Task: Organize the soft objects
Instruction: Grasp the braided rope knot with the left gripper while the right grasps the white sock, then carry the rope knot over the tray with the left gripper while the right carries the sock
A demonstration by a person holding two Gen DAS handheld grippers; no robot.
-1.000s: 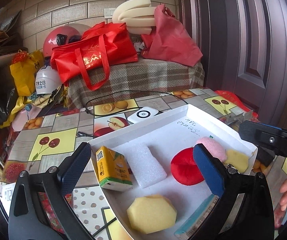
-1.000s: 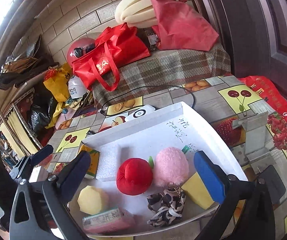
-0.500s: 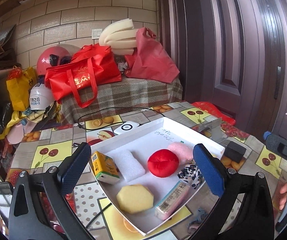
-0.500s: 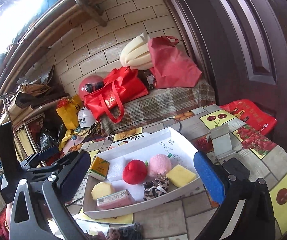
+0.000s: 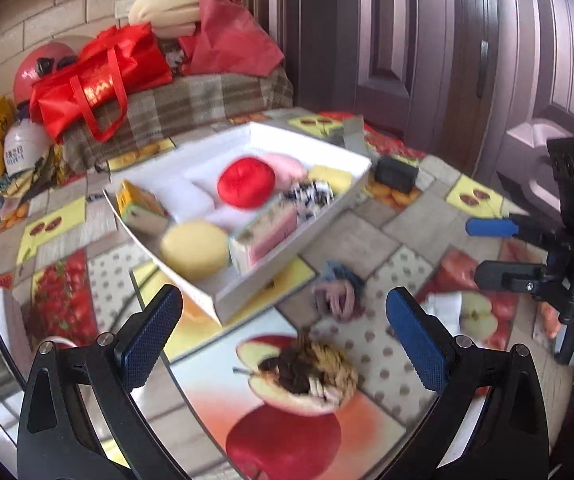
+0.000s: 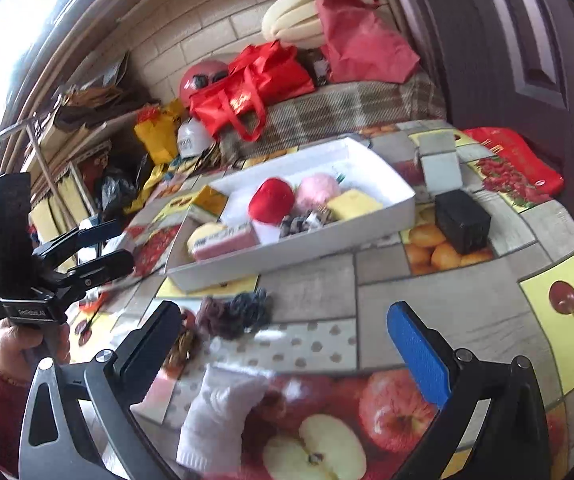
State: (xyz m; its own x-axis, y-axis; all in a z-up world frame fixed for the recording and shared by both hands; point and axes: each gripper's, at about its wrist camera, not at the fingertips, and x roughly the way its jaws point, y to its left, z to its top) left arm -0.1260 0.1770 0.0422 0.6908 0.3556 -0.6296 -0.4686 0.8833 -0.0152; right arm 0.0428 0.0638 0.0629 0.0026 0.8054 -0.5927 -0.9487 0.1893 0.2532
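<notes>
filling a white tray (image 5: 223,300): round plush, squared sponges.

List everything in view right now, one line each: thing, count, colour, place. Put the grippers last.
white tray: 1, white, mid-table
red plush: 1, red, tray centre
pink plush: 1, pink, right of the red plush
yellow sponge block: 1, yellow, tray's right end
round yellow sponge: 1, yellow, tray's near end
pink boxed pack: 1, pink and white, near tray wall
juice carton: 1, yellow-green, tray's left end
spotted scrunchie: 1, black and white, in tray
scrunchie pile: 1, maroon and grey-blue, on table before tray
braided scrunchie: 1, tan and dark brown, on table
white cloth: 1, white, table's near edge
black box: 1, black, right of tray
left gripper: 1, black with blue pads, open
right gripper: 1, black with blue pads, open
</notes>
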